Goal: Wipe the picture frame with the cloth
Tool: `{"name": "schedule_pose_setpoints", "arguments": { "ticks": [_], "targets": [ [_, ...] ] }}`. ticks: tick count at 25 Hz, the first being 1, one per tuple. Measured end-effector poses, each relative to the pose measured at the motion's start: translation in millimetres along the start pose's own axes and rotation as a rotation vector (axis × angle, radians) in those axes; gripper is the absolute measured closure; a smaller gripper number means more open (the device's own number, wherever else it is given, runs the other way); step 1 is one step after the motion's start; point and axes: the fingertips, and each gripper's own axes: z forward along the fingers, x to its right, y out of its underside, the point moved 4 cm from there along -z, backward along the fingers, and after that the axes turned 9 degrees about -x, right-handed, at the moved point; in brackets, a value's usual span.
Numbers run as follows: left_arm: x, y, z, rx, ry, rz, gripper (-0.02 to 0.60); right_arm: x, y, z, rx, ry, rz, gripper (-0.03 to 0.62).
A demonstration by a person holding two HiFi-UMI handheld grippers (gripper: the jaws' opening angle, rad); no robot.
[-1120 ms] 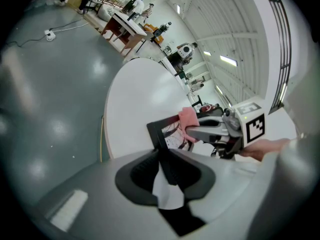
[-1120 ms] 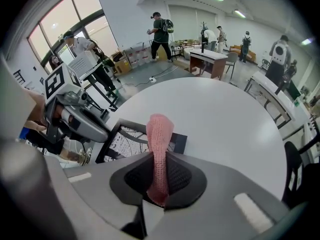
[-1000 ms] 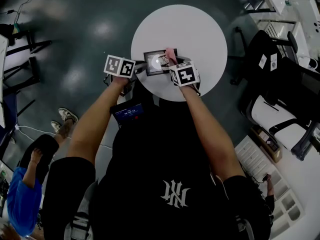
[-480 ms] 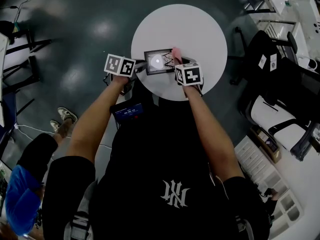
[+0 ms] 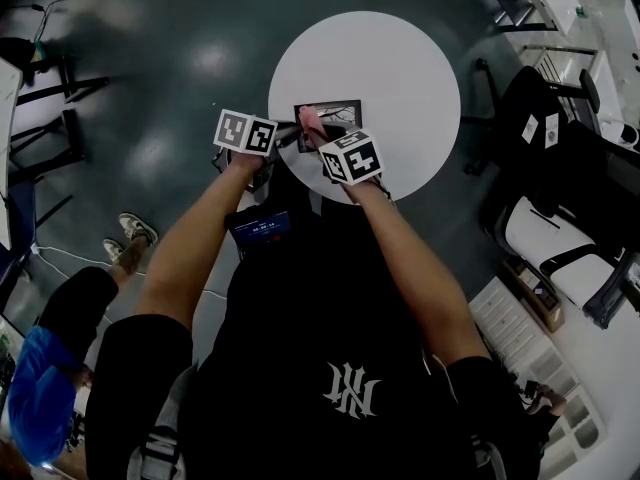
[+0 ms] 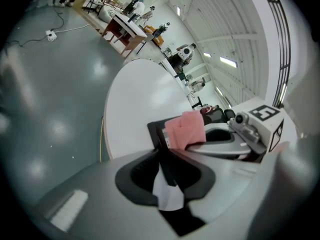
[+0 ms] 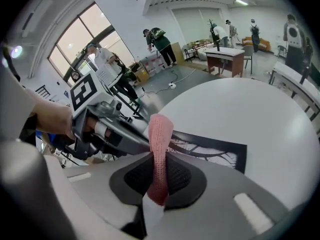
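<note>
head view: picture frame (image 5: 338, 114) flat on the white table (image 5: 400, 58), near its rim. left gripper view: left gripper (image 6: 167, 169) clamps the frame's edge. right gripper view: right gripper (image 7: 158, 176) pinches the pink cloth (image 7: 160, 129) over the frame's left end. mid-wipe i'd say; next, drag it rightward.

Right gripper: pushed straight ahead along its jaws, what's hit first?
Likely the picture frame, flat on the table just beyond the cloth clamped in the right gripper; depth is unclear.
</note>
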Motion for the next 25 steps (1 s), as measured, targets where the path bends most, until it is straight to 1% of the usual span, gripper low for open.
{"name": "schedule_pose_setpoints", "arguments": {
  "ticks": [4, 9, 17, 25],
  "targets": [
    [-0.2, -0.7, 1.1, 0.005, 0.001, -0.006, 0.523, -5.3, 1.9, 15.5, -0.023, -0.030, 0.023, 0.557],
    [0.2, -0.4, -0.5, 0.008, 0.002, -0.007, 0.524, -5.6, 3.0, 20.1, -0.047, -0.033, 0.023, 0.557],
    [-0.5, 0.3, 0.4, 0.009, 0.001, -0.008, 0.523, 5.9, 11.8, 15.4, -0.061, 0.027, 0.005, 0.559],
    [0.0, 1.3, -0.1, 0.006, 0.005, -0.010, 0.523, 35.1, 22.2, -1.4, -0.062, 0.100, 0.054, 0.559]
  ]
}}
